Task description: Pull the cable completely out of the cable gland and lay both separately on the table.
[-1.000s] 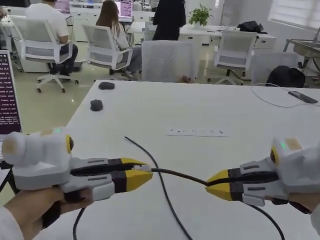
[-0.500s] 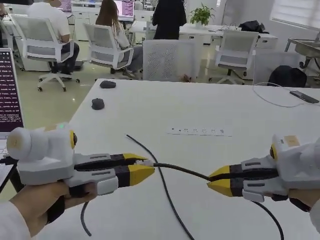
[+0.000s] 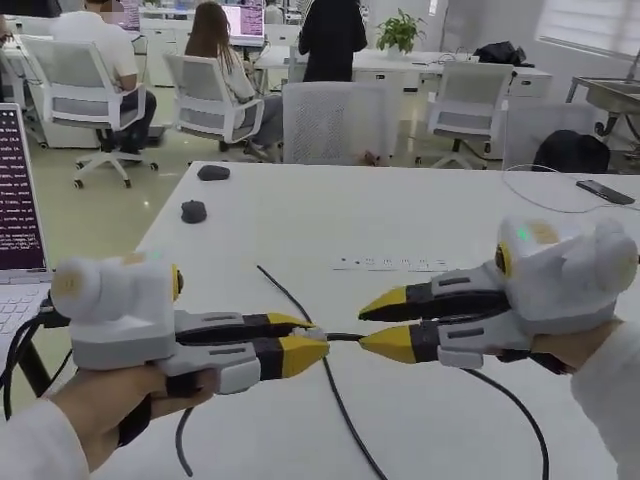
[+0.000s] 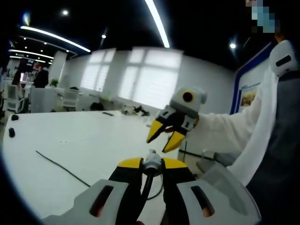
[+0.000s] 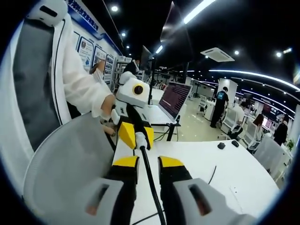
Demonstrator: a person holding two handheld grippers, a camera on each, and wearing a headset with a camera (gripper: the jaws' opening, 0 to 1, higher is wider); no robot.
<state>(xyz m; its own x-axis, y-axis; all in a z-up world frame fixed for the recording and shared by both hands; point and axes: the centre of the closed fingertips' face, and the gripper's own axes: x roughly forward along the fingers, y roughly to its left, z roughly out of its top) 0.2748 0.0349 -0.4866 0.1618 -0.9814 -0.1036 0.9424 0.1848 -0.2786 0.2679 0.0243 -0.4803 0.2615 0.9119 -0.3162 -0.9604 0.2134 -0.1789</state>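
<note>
Here, gripping the cable gland (image 4: 152,161) in the left claw (image 3: 312,338), jaws closed on it, hovering just above the near part of the white surface (image 3: 420,210). Gaping wide just to the right, the right claw (image 3: 372,322), one jaw over and one under the black cable (image 3: 345,337). Running rightward out of the gland and between those spread jaws, then trailing down onto the surface at the near right. Resting at the far left of the surface, a dark mouse (image 3: 193,211).
</note>
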